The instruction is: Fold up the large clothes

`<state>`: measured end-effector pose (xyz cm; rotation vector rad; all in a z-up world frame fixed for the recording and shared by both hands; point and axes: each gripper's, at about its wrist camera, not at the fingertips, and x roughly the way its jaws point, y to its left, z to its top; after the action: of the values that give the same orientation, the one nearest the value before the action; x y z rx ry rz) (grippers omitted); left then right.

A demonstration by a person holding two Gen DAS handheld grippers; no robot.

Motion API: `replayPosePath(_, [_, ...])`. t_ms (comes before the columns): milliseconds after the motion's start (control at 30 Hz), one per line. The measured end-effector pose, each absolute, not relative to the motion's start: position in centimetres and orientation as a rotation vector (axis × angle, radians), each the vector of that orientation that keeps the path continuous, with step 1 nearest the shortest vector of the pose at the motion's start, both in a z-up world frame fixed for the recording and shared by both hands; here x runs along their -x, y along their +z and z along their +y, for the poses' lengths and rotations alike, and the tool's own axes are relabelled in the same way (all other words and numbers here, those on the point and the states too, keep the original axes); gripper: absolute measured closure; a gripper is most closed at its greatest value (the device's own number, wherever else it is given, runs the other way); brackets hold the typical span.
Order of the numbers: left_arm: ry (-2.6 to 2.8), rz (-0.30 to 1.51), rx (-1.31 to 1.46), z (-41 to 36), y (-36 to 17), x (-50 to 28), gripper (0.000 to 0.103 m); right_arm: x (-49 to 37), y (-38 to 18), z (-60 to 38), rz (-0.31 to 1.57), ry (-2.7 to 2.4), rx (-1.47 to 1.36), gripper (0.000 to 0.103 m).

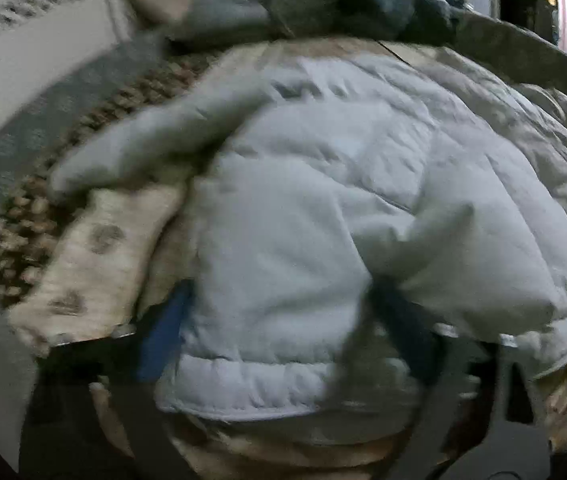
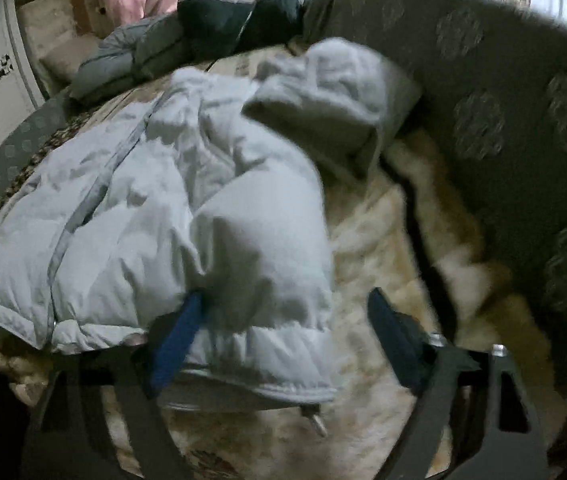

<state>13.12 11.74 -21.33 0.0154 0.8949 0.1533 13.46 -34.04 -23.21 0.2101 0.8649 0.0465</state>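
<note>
- Pale grey-blue puffer jacket (image 2: 155, 208) lies spread on a bed, on a cream fluffy blanket (image 2: 383, 264). Hem is near, hood (image 2: 335, 96) far right.
- Progress, my read: early. Jacket looks rumpled, with one sleeve (image 1: 155, 140) flopped over the body at left. No neat fold seen yet, so most folding looks left to do.
- Left gripper (image 1: 283, 320) is at the near hem. Its jaws straddle the padded hem band, blue finger (image 1: 163, 336) on the left edge and a dark one to the right. Fabric bulges between them, but I can't tell if the pads actually press it; too blurred.
- Right gripper (image 2: 283, 336) is at the near right corner of the hem. Jaws stand fairly wide apart: the left finger touches the fabric, the right one is clear of it over the blanket. Nothing clamped, as far as I see.
- A dark jacket (image 2: 239, 12) is bunched at the far end of the bed, apart from the pale one. Folded or not? Can't say.
- Hard to see: both views are motion-blurred and dim. The fisheye bends the edges.
- Hidden: the jacket's underside and its far left side. Also any zip state, apart from a small pull (image 2: 317, 424) dangling at the hem.
- Grey patterned cover (image 2: 523, 128) sits at right. Its extent is cut off.
</note>
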Motion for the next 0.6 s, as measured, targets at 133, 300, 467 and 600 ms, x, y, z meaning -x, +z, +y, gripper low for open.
replayPosePath(133, [0.109, 0.859, -0.007, 12.1, -19.3, -13.7, 0.084, -12.8, -19.6, -33.5, 0.763, 0.069, -0.178, 0.089])
replayPosePath(300, [0.091, 0.698, -0.022, 13.6, -11.3, -11.1, 0.088, -10.5, -13.1, -33.5, 0.624, 0.108, -0.173, 0.090])
replayPosePath(467, [0.173, 0.721, -0.048, 14.8, -10.8, -9.4, 0.068, -10.6, -15.1, -35.2, 0.735, -0.034, -0.140, 0.050])
replayPosePath(600, [0.286, 0.763, 0.002, 16.9, -13.7, -8.5, 0.006, -10.1, -17.1, -38.5, 0.769, -0.136, -0.183, 0.034])
